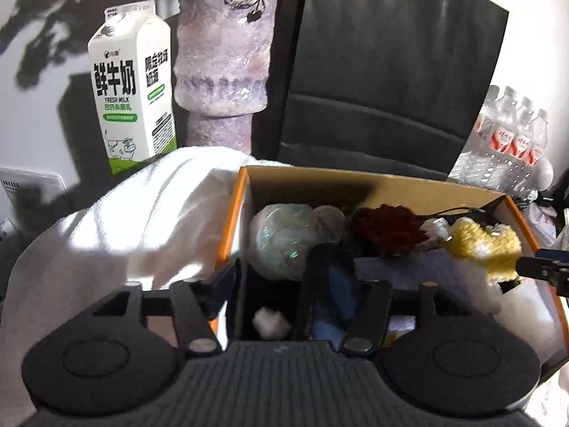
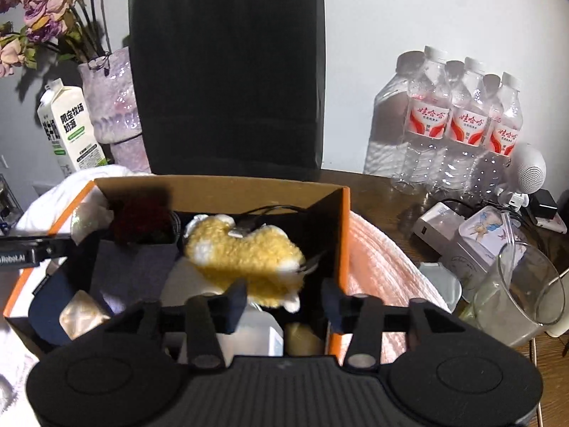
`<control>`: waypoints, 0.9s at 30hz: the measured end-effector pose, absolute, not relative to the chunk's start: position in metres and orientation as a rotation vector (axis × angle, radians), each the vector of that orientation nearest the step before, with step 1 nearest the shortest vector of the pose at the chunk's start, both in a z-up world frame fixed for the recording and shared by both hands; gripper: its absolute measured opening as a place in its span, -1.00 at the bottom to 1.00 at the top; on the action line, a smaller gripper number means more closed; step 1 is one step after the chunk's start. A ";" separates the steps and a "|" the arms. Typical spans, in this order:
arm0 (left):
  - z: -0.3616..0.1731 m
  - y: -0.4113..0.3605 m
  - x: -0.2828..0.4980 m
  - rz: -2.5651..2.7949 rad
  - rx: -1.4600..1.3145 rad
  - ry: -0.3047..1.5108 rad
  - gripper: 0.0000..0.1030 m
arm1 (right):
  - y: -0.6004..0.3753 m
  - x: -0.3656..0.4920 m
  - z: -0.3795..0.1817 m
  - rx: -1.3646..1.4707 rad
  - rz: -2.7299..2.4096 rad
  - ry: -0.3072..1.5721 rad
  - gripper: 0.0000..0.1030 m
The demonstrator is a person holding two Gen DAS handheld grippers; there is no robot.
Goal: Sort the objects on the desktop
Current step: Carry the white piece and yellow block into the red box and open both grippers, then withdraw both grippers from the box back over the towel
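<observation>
Orange-edged cardboard box (image 2: 341, 235) holds a yellow plush toy (image 2: 245, 259). Right gripper (image 2: 284, 302) hangs open above the toy, gripping nothing. Left gripper (image 1: 277, 281) gapes wide over the box.

Orange-edged cardboard box (image 2: 343, 235) holds a fluffy yellow plush (image 2: 245, 259) beside a dark red flower (image 2: 142, 220).

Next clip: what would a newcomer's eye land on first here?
The orange-edged box at centre, crammed with odds and ends, with the yellow plush toy lying on top just ahead of the right gripper, whose fingers stand open. Behind the box stands a tall black bag, and water bottles line the wall to its right.
</observation>
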State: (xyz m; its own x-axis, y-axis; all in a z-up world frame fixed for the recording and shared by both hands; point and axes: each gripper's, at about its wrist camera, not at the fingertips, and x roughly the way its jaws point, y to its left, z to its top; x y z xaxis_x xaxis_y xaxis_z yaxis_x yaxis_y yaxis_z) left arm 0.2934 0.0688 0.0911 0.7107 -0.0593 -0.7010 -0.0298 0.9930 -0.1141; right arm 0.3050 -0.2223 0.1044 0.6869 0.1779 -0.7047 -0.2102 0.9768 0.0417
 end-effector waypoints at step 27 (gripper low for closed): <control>0.127 -0.004 0.092 0.000 -0.032 0.624 1.00 | -0.204 0.096 0.137 -0.035 0.315 0.511 0.77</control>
State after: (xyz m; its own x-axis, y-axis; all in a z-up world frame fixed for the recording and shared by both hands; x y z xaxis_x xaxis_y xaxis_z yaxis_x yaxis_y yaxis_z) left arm 0.0924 -0.0043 0.1274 0.8113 -0.0092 -0.5845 -0.0101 0.9995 -0.0296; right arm 0.0958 -0.2041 0.1369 0.8253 0.2875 -0.4860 -0.3046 0.9514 0.0455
